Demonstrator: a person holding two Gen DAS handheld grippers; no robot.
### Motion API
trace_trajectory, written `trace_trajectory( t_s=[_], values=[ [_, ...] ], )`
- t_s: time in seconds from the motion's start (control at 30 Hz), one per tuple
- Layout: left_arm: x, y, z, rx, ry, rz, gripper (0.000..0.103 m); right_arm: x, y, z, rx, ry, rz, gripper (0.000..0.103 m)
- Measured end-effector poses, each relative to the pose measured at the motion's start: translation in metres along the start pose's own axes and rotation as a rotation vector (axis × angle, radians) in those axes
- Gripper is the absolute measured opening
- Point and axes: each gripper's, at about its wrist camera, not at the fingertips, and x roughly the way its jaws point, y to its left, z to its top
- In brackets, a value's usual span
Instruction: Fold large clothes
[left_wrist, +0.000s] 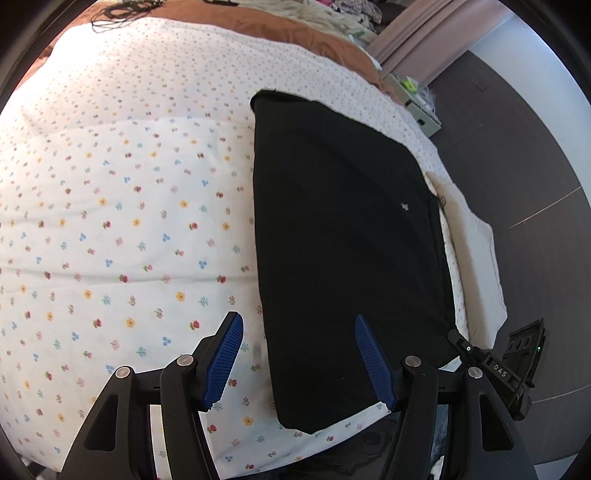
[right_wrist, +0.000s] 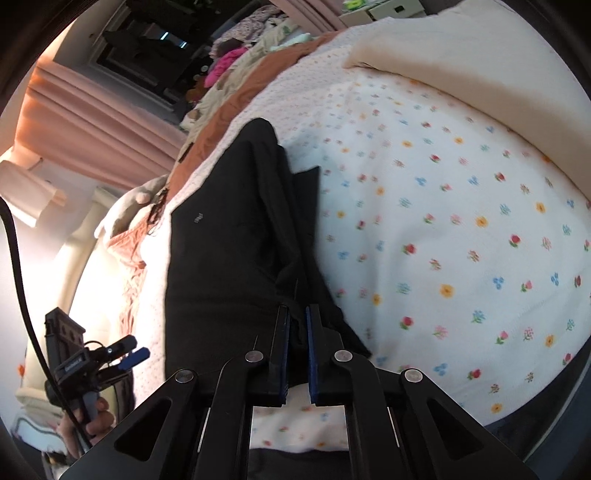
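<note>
A large black garment (left_wrist: 343, 236) lies folded into a long strip on the flowered white bedspread (left_wrist: 122, 206). My left gripper (left_wrist: 299, 325) is open and empty, hovering over the strip's near left edge. In the right wrist view the black garment (right_wrist: 229, 251) runs away from me, and my right gripper (right_wrist: 296, 314) is shut on a raised fold of its near edge, lifting that edge off the bed. The right gripper's body also shows at the lower right of the left wrist view (left_wrist: 517, 362). The left gripper shows at the lower left of the right wrist view (right_wrist: 135, 356).
A brown blanket (left_wrist: 295, 29) and a pile of clothes (right_wrist: 236, 55) lie at the far end of the bed. A cream pillow (left_wrist: 476, 266) sits at the bed's right edge above the dark floor (left_wrist: 524, 155). Pink curtains (right_wrist: 92, 122) hang beyond.
</note>
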Motion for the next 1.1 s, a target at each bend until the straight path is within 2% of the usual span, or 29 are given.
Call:
trace_trajectory(
  t_s=[0.13,0.37,0.47,0.7,0.77,0.8,0.83,0.9,1.07,1.1],
  values=[
    [0.012,0.001,-0.003,-0.001,0.021,0.010,0.065,0.002,-0.005,-0.004,0.006,0.012,-0.011,0.006],
    [0.030,0.003,-0.004,-0.001,0.050,0.015,0.065,-0.022,0.003,-0.007,0.007,0.011,0.023,0.006],
    [0.037,0.004,-0.004,-0.002,0.060,0.015,0.065,-0.020,0.004,-0.011,-0.012,0.015,-0.003,0.006],
    [0.051,0.008,-0.003,-0.007,0.082,-0.012,0.065,0.008,-0.018,-0.015,0.032,0.071,-0.069,0.007],
    [0.050,0.008,0.000,0.000,0.074,-0.018,0.065,0.006,-0.012,-0.010,0.013,0.085,-0.087,0.011],
    [0.048,0.007,0.001,0.004,0.065,-0.035,0.065,0.005,-0.009,-0.006,0.006,0.089,-0.085,0.019],
    [0.047,0.006,0.003,0.010,0.054,-0.054,0.065,0.002,-0.006,-0.001,-0.008,0.086,-0.091,0.032],
    [0.047,0.005,0.009,0.017,0.039,-0.056,0.065,-0.003,-0.003,0.009,-0.025,0.063,-0.104,0.050],
    [0.052,0.004,0.028,0.010,0.029,-0.031,0.065,-0.008,0.019,0.043,-0.088,0.012,-0.083,0.055],
    [0.053,0.005,0.032,0.008,0.025,-0.025,0.065,-0.006,0.025,0.047,-0.103,0.013,-0.080,0.061]
  ],
)
